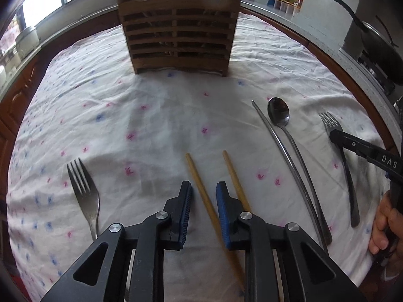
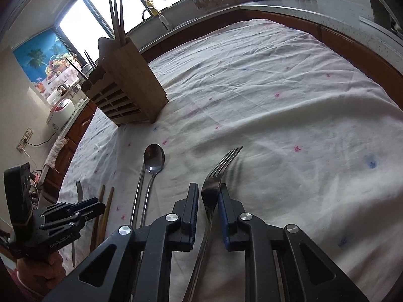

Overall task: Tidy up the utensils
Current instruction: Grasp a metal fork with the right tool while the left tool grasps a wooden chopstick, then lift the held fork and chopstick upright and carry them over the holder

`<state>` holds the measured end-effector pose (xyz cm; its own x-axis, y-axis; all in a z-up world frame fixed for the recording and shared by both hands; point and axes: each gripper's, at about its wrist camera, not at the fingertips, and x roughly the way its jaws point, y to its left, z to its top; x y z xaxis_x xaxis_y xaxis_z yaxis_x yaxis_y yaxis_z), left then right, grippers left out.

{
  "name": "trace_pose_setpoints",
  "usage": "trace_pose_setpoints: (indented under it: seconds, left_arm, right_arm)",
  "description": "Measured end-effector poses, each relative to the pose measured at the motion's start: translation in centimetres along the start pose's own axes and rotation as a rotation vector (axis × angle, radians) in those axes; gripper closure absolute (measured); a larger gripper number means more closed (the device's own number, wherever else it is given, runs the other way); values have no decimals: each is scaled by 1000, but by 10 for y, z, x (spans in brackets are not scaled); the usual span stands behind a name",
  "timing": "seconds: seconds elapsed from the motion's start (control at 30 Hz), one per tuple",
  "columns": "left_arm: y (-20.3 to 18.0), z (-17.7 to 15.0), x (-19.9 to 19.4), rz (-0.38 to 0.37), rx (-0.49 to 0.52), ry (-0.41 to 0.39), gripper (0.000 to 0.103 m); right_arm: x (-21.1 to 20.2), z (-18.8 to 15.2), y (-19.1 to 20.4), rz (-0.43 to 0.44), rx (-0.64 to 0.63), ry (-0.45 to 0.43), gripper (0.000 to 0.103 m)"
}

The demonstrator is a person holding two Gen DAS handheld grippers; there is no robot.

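Bright windows (image 2: 83, 20) light grey counters (image 2: 289, 8) (perhaps stone) over brown cabinets (image 1: 15, 100).

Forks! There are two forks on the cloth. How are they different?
The left fork lies free on the cloth, with nothing around it; the right fork sits between the right gripper's jaws. The left fork looks pale silver; the right fork looks darker. Both are metal, with four tines.

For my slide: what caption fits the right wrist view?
Right tongs close on a fork; wooden holder waits beyond.
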<state>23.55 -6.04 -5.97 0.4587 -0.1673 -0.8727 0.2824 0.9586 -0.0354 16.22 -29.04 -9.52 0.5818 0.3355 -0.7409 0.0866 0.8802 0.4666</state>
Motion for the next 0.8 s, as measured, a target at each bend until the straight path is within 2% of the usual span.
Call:
trace_pose_setpoints:
  seconds: [0.1, 0.23, 0.47, 0.8]
  left_arm:
    - [-5, 1, 2, -4, 24, -3, 94]
    - [-3, -4, -1, -21, 10, -10, 100]
    - [6, -13, -28, -74, -19, -58, 100]
    - [35, -25, -106, -146, -105, -218, 100]
  right_arm:
    - [-3, 0, 1, 6, -5, -9, 98]
    - [-14, -1, 7, 22, -20, -33, 100]
    - [-42, 3, 22, 34, -62, -91, 100]
    - [-76, 8, 57, 63, -137, -177, 100]
